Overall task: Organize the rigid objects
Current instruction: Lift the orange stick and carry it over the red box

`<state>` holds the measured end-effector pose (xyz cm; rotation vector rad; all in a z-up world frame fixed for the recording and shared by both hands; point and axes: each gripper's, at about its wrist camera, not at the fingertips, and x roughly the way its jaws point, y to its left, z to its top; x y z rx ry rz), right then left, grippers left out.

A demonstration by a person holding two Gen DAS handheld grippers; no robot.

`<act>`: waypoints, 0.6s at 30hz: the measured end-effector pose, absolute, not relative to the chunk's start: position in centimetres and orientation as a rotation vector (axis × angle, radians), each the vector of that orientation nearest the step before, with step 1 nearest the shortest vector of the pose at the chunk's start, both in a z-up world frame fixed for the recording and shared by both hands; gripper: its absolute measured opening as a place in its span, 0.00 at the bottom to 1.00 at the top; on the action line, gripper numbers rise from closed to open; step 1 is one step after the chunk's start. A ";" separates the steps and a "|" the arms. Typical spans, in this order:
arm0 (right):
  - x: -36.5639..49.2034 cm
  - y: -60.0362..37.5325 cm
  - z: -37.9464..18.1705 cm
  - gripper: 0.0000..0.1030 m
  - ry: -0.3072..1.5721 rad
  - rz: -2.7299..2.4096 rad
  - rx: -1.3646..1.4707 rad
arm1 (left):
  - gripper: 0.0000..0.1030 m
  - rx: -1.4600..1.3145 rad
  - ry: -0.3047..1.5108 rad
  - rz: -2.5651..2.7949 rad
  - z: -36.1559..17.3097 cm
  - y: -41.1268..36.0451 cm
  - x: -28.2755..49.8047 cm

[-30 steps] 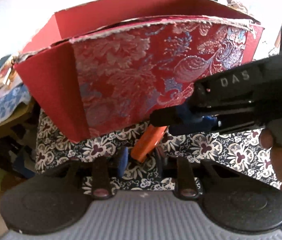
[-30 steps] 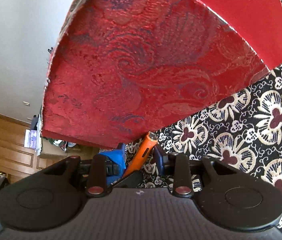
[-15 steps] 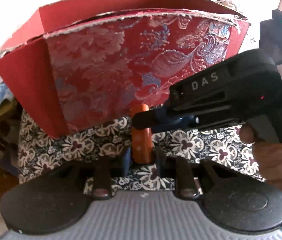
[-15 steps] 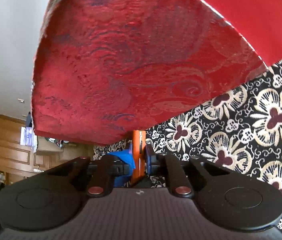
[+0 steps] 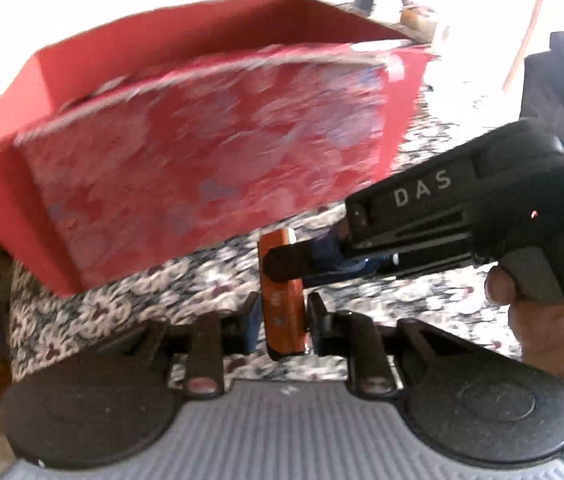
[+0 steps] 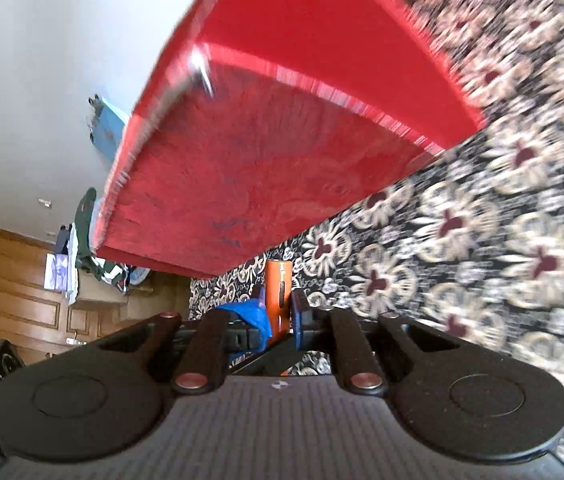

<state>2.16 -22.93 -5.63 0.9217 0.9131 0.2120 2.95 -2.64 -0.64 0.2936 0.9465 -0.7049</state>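
A small orange rectangular object (image 5: 283, 300) stands upright between the fingers of my left gripper (image 5: 283, 314), whose jaws are closing on its sides. My right gripper (image 5: 283, 260) reaches in from the right and is shut across the object's upper part. From the right wrist the same orange object (image 6: 278, 292) shows as a narrow edge pinched in my right gripper (image 6: 280, 314). A red brocade-covered box (image 5: 202, 160) with an open top sits just beyond, on the floral cloth. The red box (image 6: 282, 160) fills the upper middle of the right wrist view.
A black, white and maroon floral tablecloth (image 6: 481, 240) covers the table. A hand (image 5: 541, 320) grips the right tool's handle. Wooden cabinets and clutter (image 6: 62, 280) lie past the table's left edge. A dark device (image 5: 557, 72) stands at the far right.
The orange object went from tilted to upright. The right gripper's jaws shut on it. Both grippers drew back from the red box, which now looks smaller and blurred.
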 end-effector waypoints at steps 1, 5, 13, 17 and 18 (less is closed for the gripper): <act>1.5 -23.7 -4.9 0.00 0.896 0.199 0.922 | 0.20 0.298 0.935 -0.725 -0.2 -3.1 2.6; -0.7 -25.8 -1.6 0.00 0.798 0.152 0.895 | 0.20 0.311 0.866 -0.814 2.2 -5.4 1.5; 0.6 -26.3 5.5 0.00 0.617 0.149 0.719 | 0.19 0.295 0.666 -0.907 8.4 -7.9 2.0; 4.4 -25.4 7.5 0.00 0.595 0.183 0.636 | 0.19 0.279 0.597 -0.879 11.3 -8.4 4.1; 5.3 -25.2 7.7 0.00 0.600 0.189 0.613 | 0.19 0.279 0.585 -0.867 11.3 -8.3 4.8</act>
